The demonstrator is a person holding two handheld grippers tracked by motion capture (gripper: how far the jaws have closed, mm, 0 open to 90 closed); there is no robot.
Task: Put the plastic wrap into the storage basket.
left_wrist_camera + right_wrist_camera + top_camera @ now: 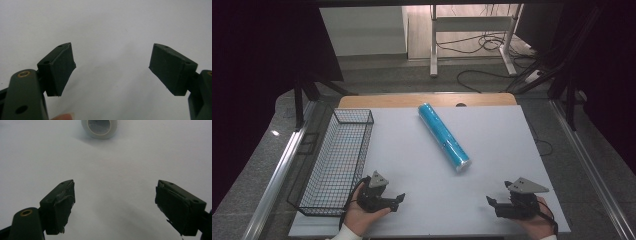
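High view: a white table point(412, 165) carried a blue roll point(444, 136) lying on its side near the middle, slanting from the far centre toward the near right, its pale end cap facing the person. A black wire basket point(339, 160) stood along the left edge. The left gripper point(396, 200) sat in the left hand point(362, 212) at the near edge, just beside the basket, jaws spread wide over bare tabletop and holding nothing. The right gripper point(490, 202), in the right hand point(534, 220) near the right corner, was likewise wide open and empty (its own camera faced the roll's round end, well ahead of the jaws).
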